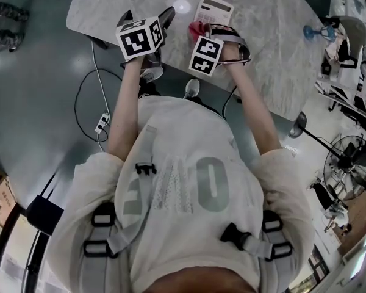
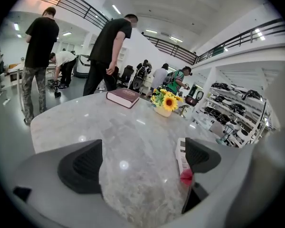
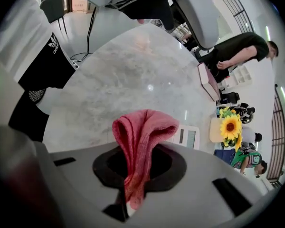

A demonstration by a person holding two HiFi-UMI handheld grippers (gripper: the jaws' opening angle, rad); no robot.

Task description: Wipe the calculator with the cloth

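A white calculator (image 1: 213,10) lies on the marble table (image 1: 262,35) ahead of my right hand. My right gripper (image 1: 202,28) is shut on a red cloth (image 3: 141,141), which stands up folded between its jaws; the cloth (image 1: 197,28) hangs just short of the calculator's near edge. In the right gripper view the calculator (image 3: 189,137) peeks out behind the cloth. My left gripper (image 1: 161,24) is open over bare table to the left, jaws wide apart with nothing between them. The left gripper view shows the calculator (image 2: 181,156) and a bit of the cloth (image 2: 186,176) by its right jaw.
A dark red book (image 2: 123,97) and a pot of sunflowers (image 2: 164,103) stand at the table's far side. Several people (image 2: 108,51) stand beyond it. A blue stand (image 1: 315,32) sits at the table's right. Cables and a power strip (image 1: 101,122) lie on the floor.
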